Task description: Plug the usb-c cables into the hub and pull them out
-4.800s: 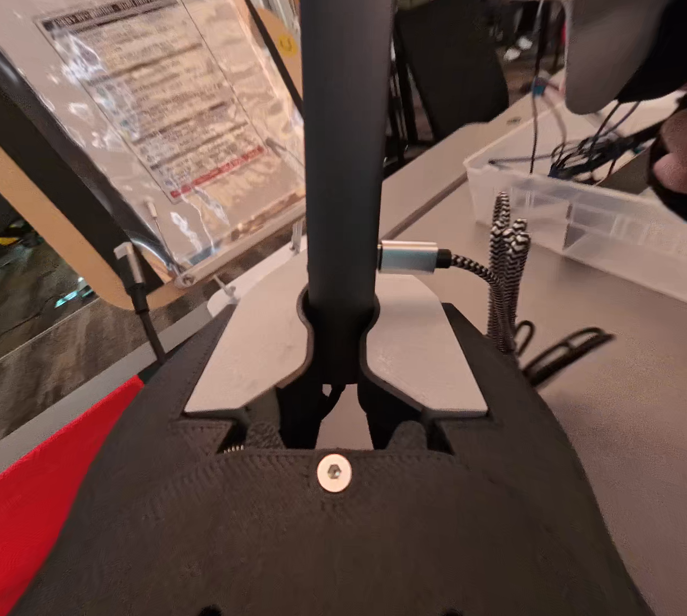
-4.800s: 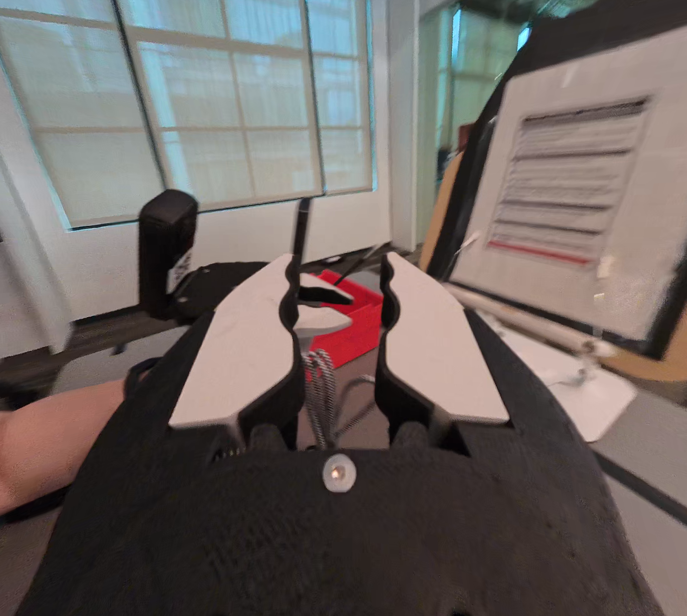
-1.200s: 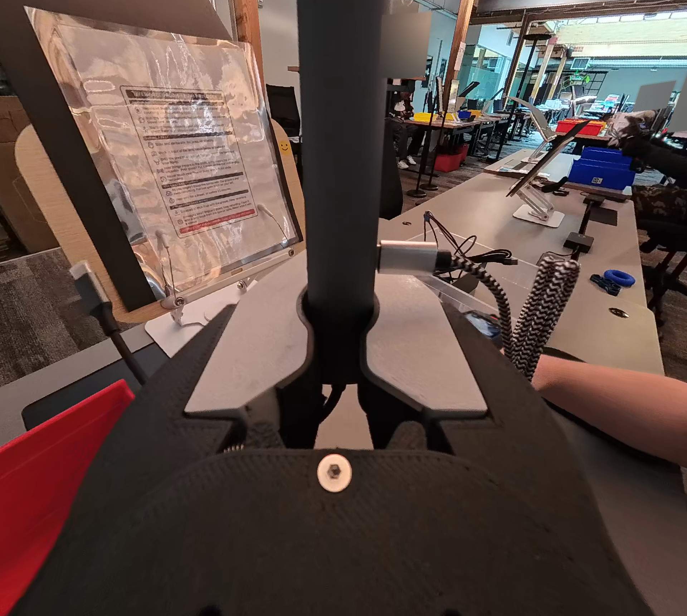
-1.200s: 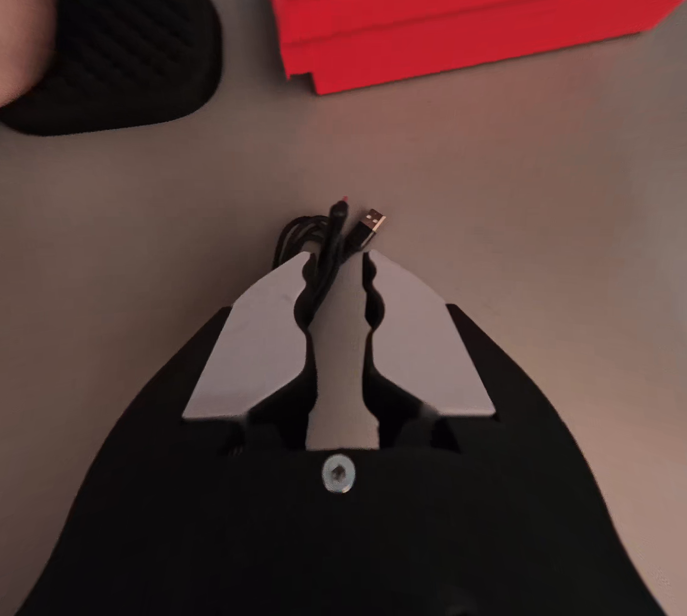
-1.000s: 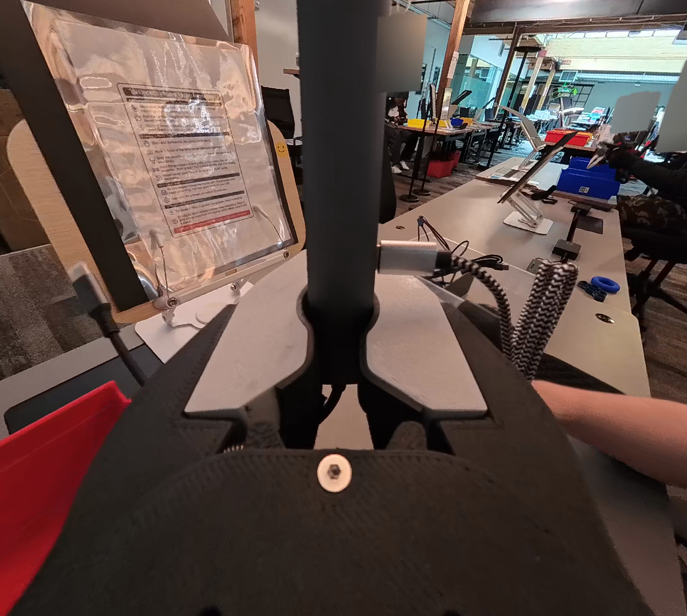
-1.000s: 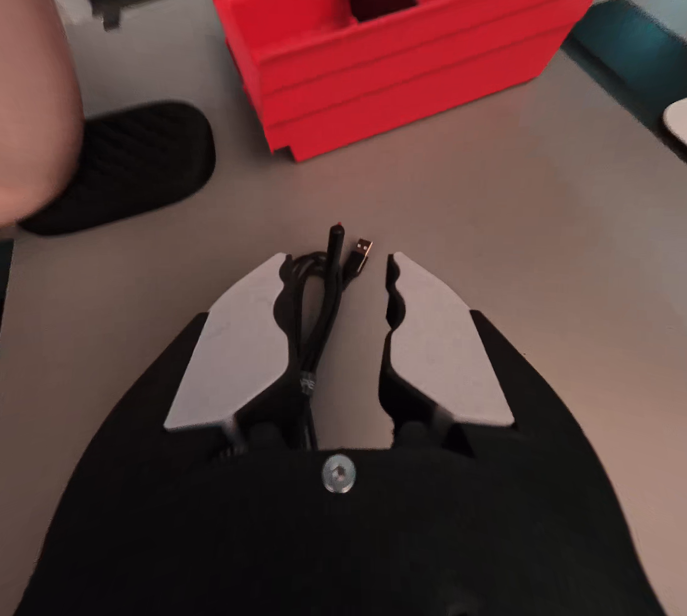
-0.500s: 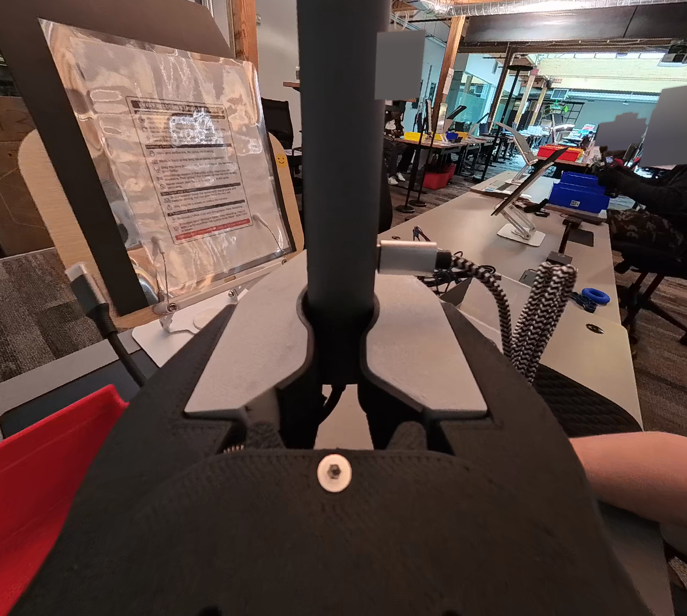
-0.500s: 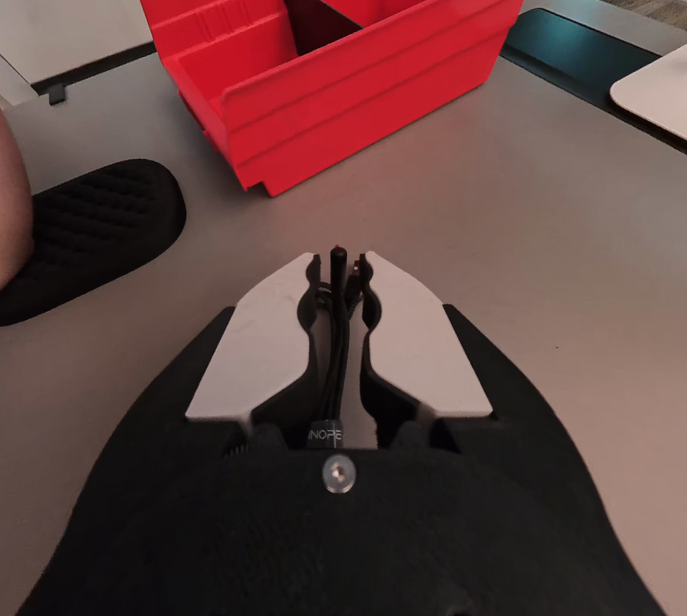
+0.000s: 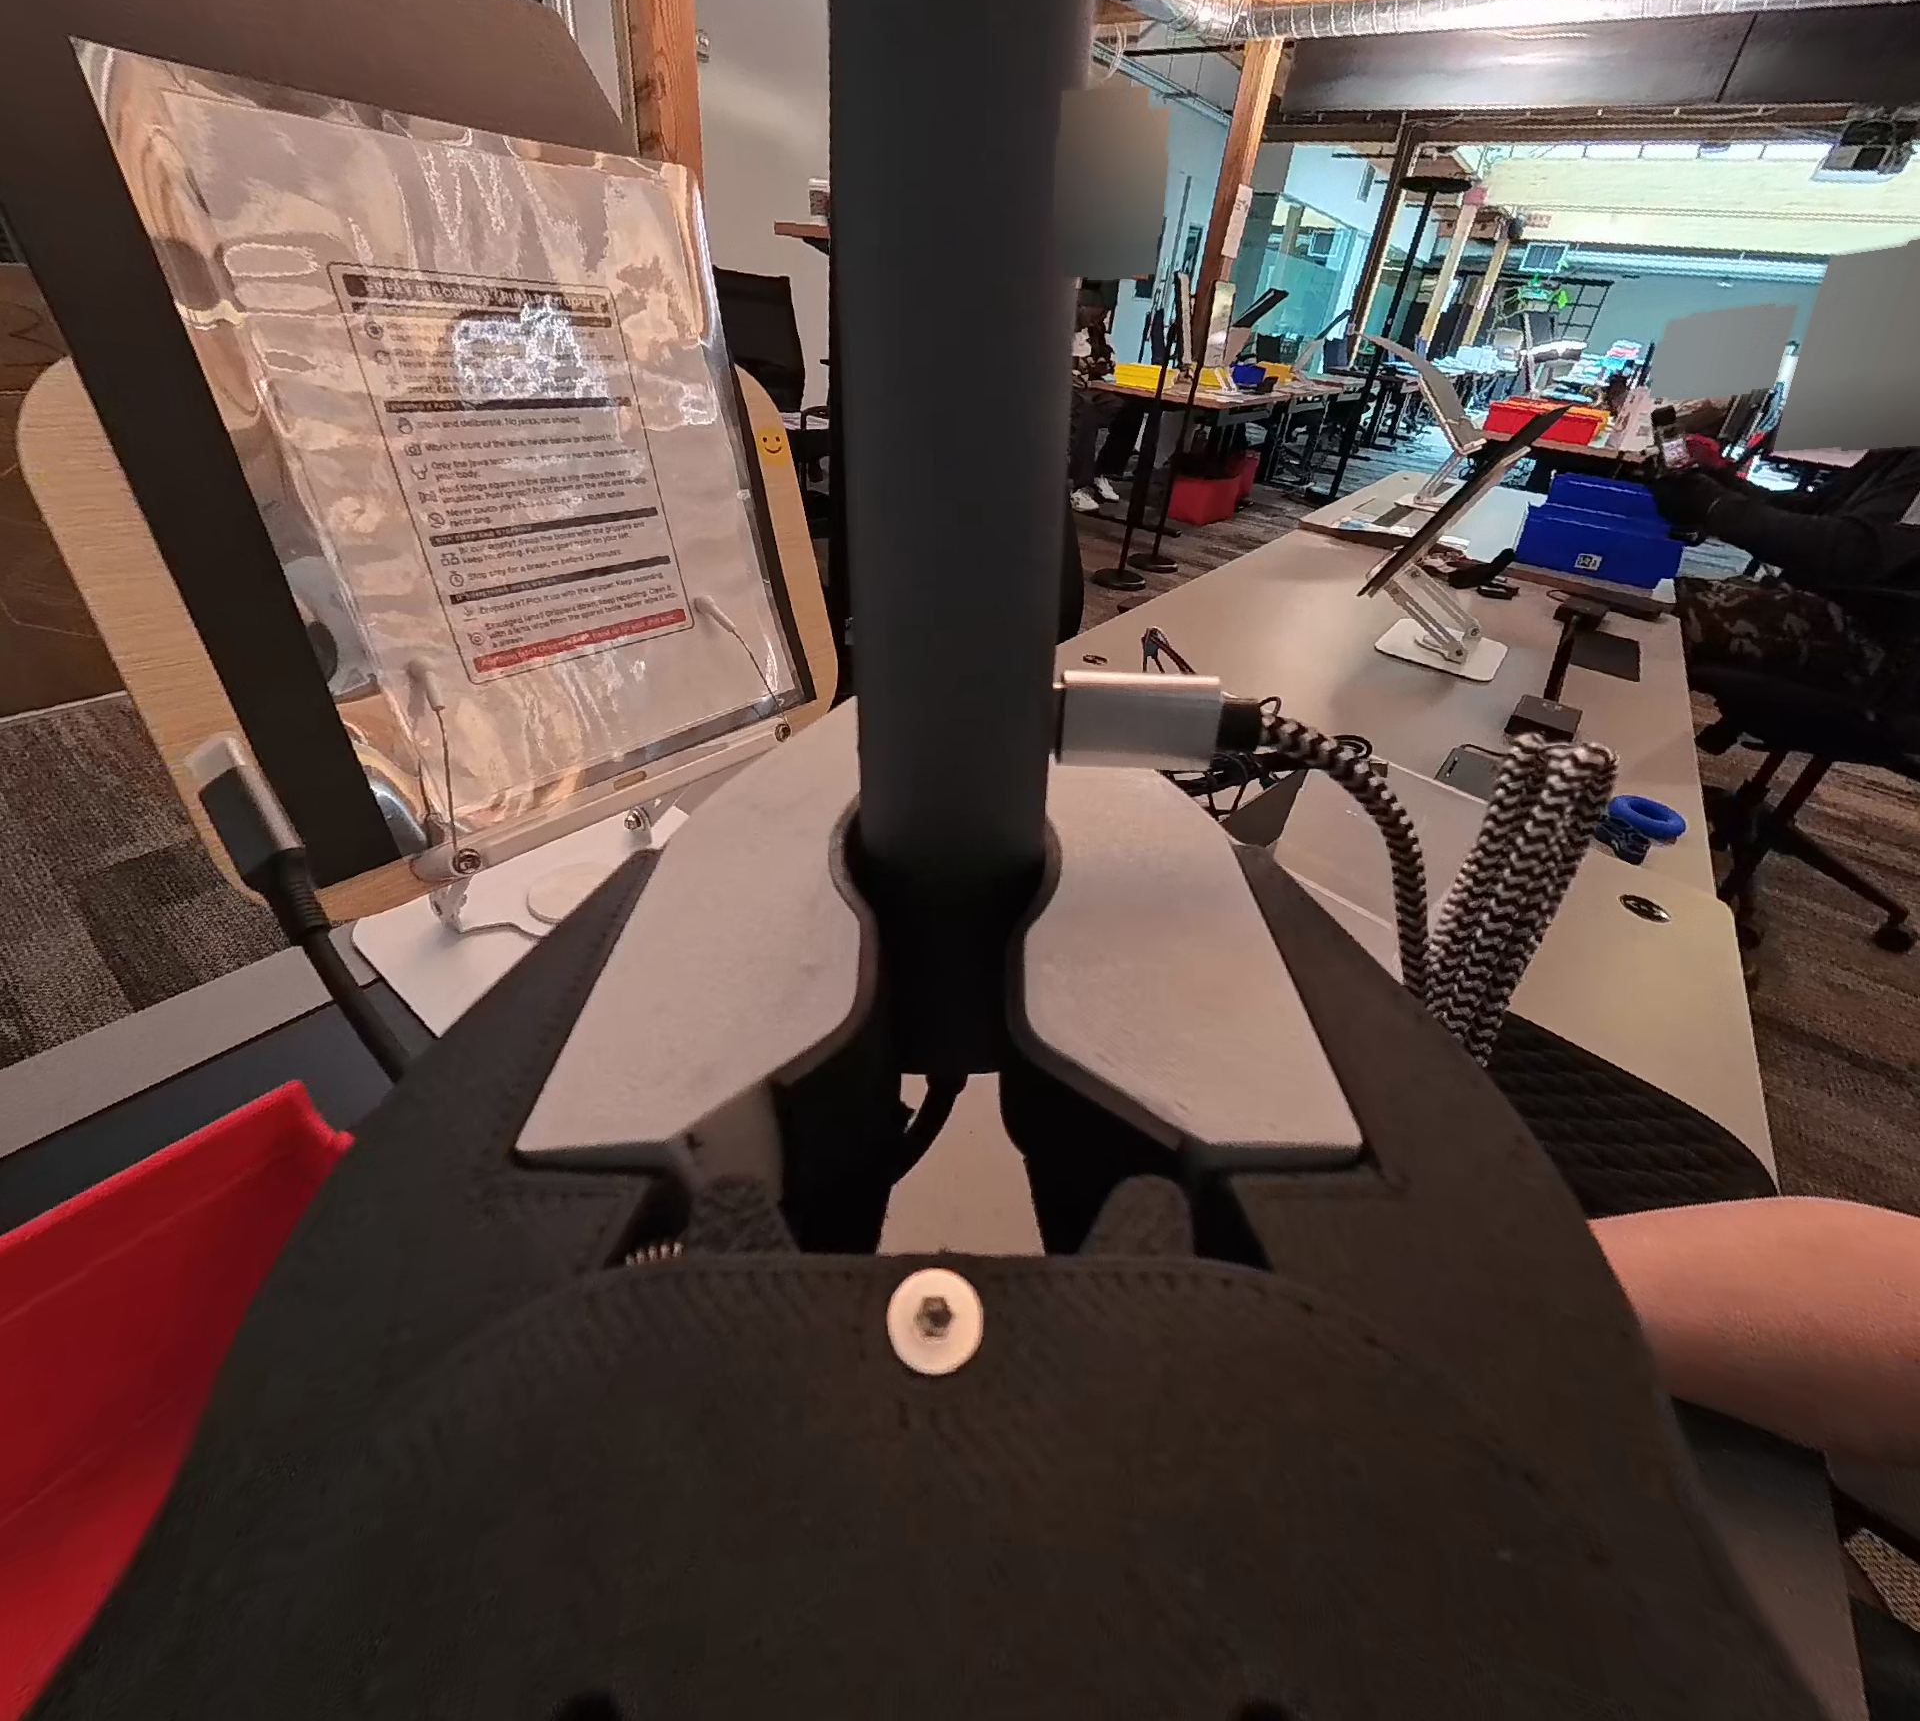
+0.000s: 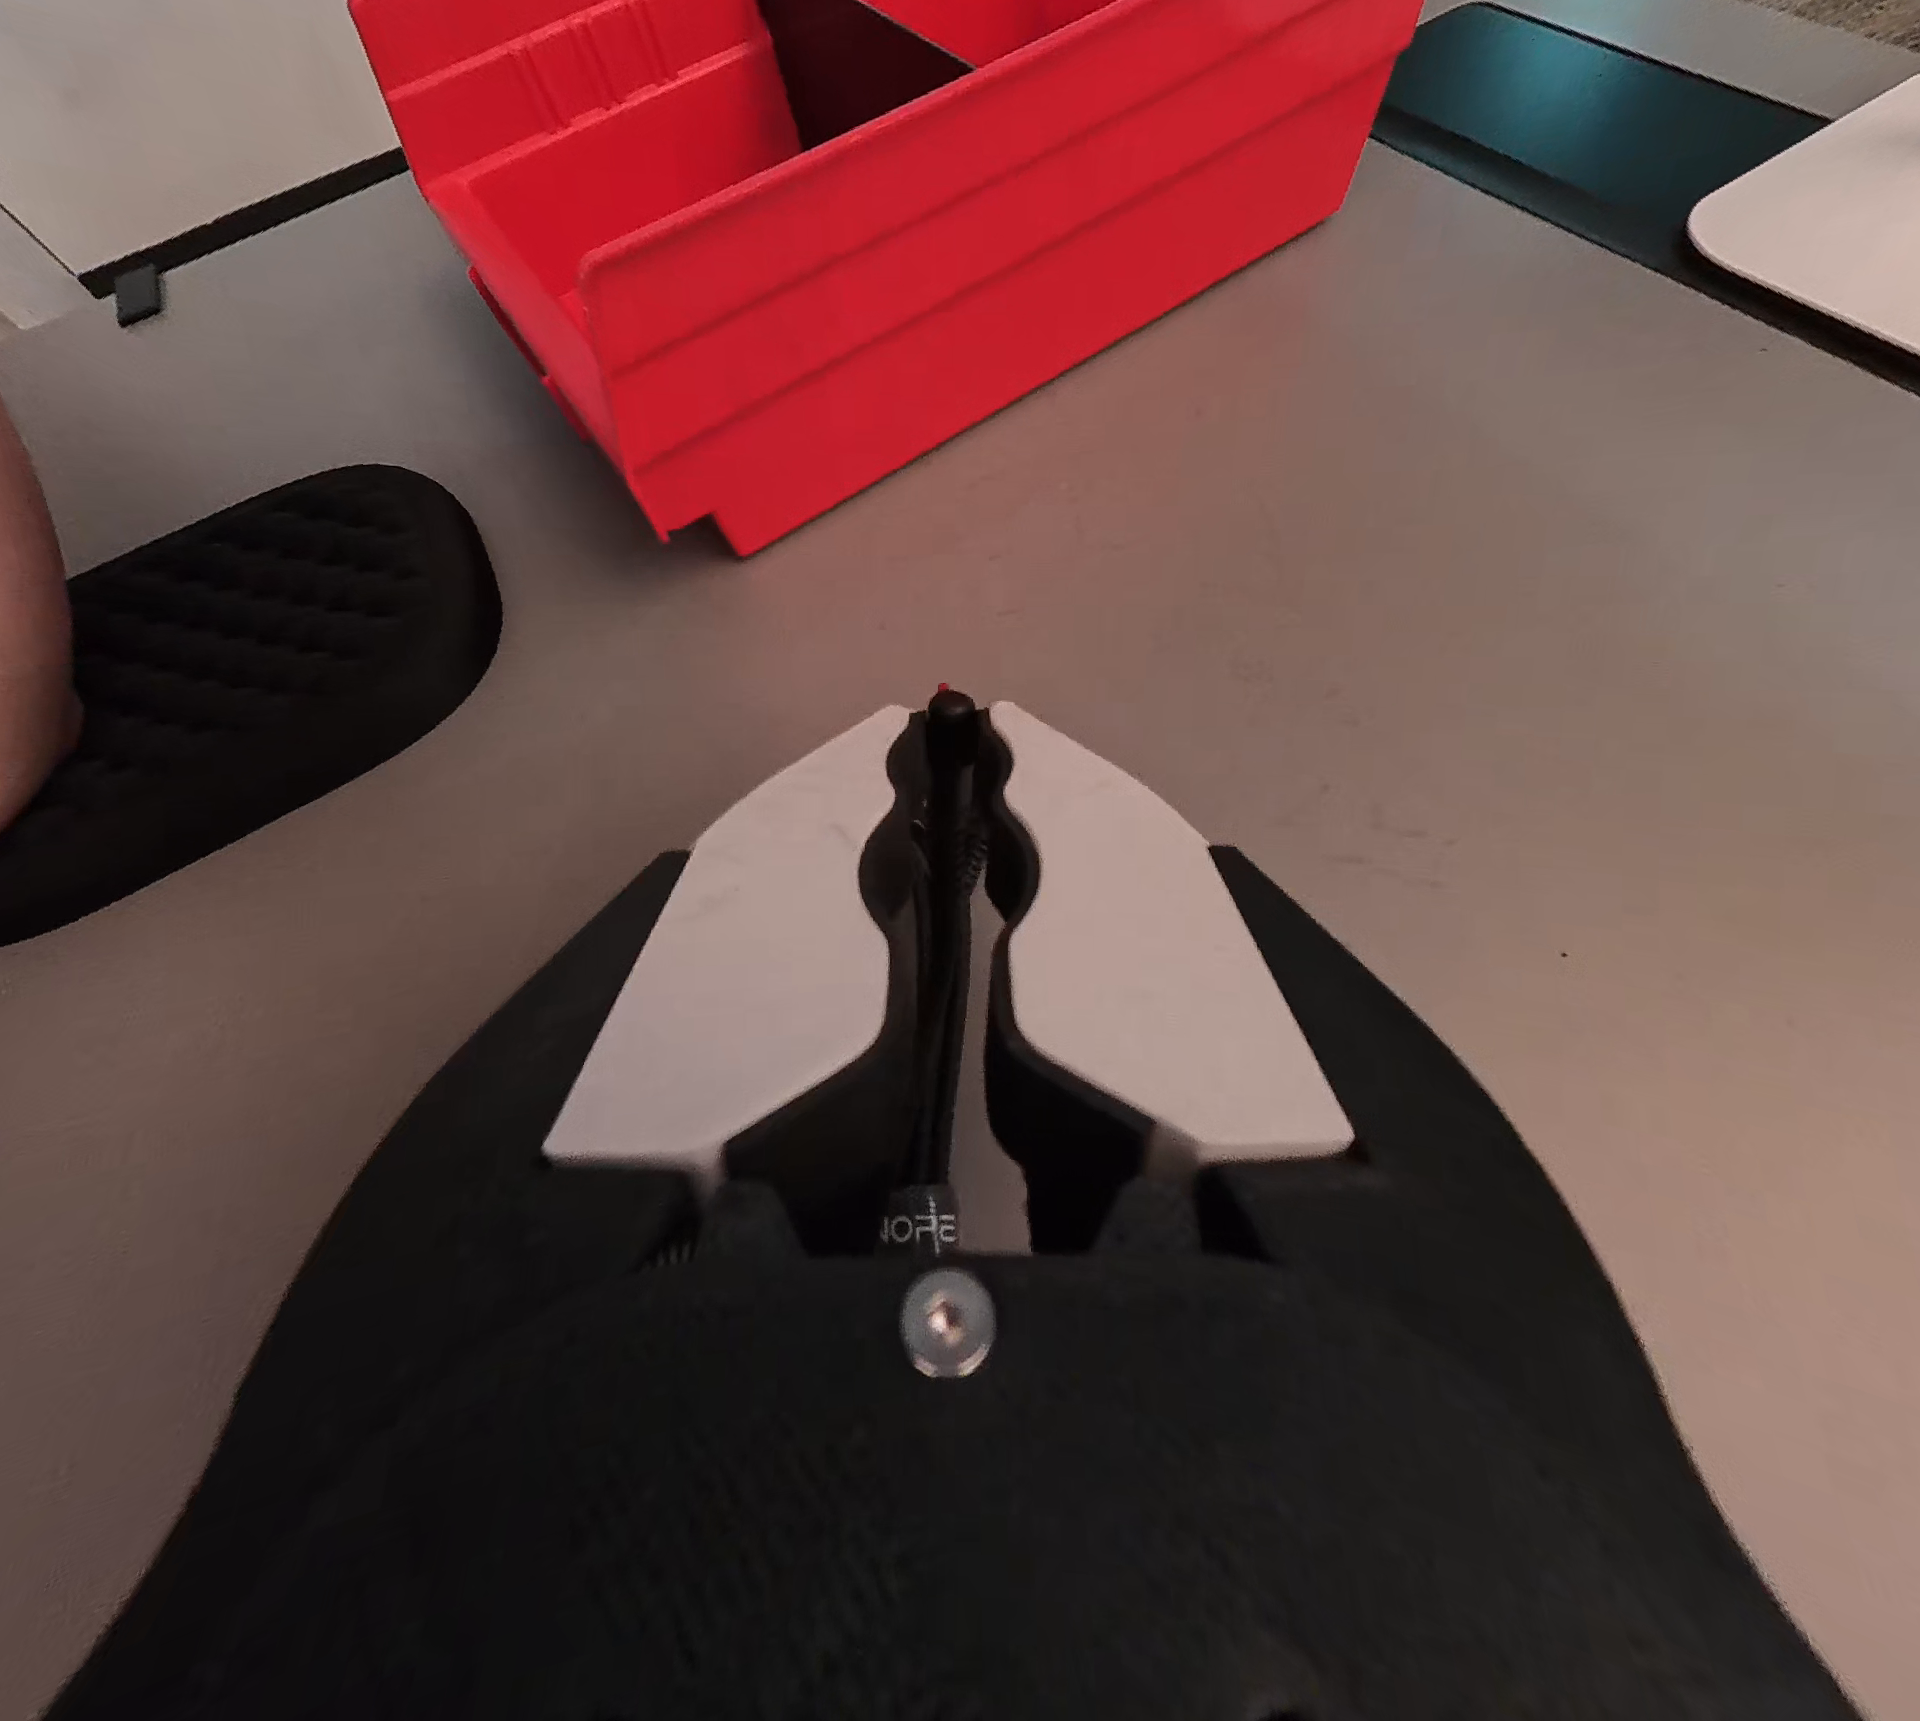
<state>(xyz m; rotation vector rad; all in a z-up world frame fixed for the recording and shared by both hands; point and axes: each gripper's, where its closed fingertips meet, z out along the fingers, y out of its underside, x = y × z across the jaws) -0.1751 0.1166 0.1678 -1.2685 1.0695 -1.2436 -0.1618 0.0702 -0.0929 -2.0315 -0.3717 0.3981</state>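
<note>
Hub [image 9: 951,321], dark and upright, is clamped in our left gripper [image 9: 940,882], a braided cable [image 9: 1382,824] plugged into its side. Our right gripper [image 10: 951,726] is closed on a bundled black cable [image 10: 951,850] above the table [image 10: 1403,632].

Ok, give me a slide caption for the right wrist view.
Right tongs shut on a bundled black cable over a grey table, a red bin beyond.

printed sheet [image 9: 509,476] in plastic sleeve: writing; band [image 10: 920,1226] on black cable [image 10: 951,850]: lettering; bin [image 9: 1590,533]: label
</note>
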